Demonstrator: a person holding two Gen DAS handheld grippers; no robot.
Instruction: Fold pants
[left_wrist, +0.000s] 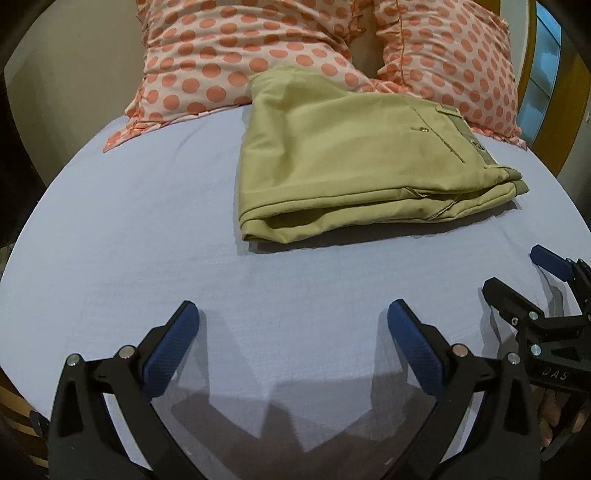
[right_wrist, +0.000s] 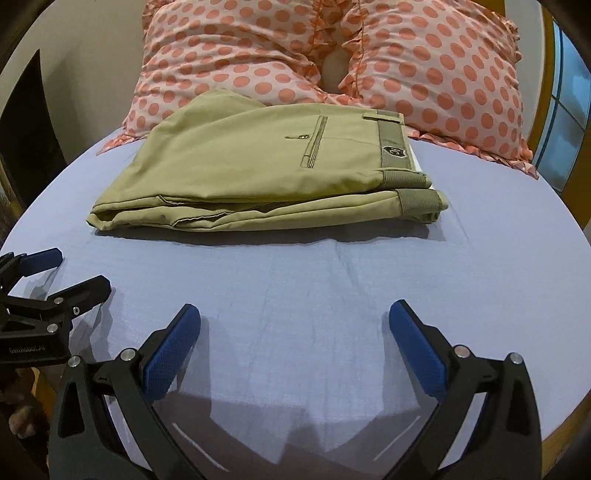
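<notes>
- Judging from the layers, the pants look already folded into a compact stack, lying on the sheet near the pillows, with the far edge apparently touching them.
- Both tools are off the cloth: the left gripper and right gripper hover over bare sheet well short of the stack, jaws spread wide and holding nothing.
- The step in hand seems to be a check or a last tidy rather than a new fold.
- If tidying, work on the near edge, where the layers sit slightly uneven and one hem gapes.
- Pinch only the top layers; a deep bite would drag the whole stack.
- Keep the waistband on the right square with the layers under it.
- Thin fabric will slide on the sheet, so press down rather than pull.
</notes>
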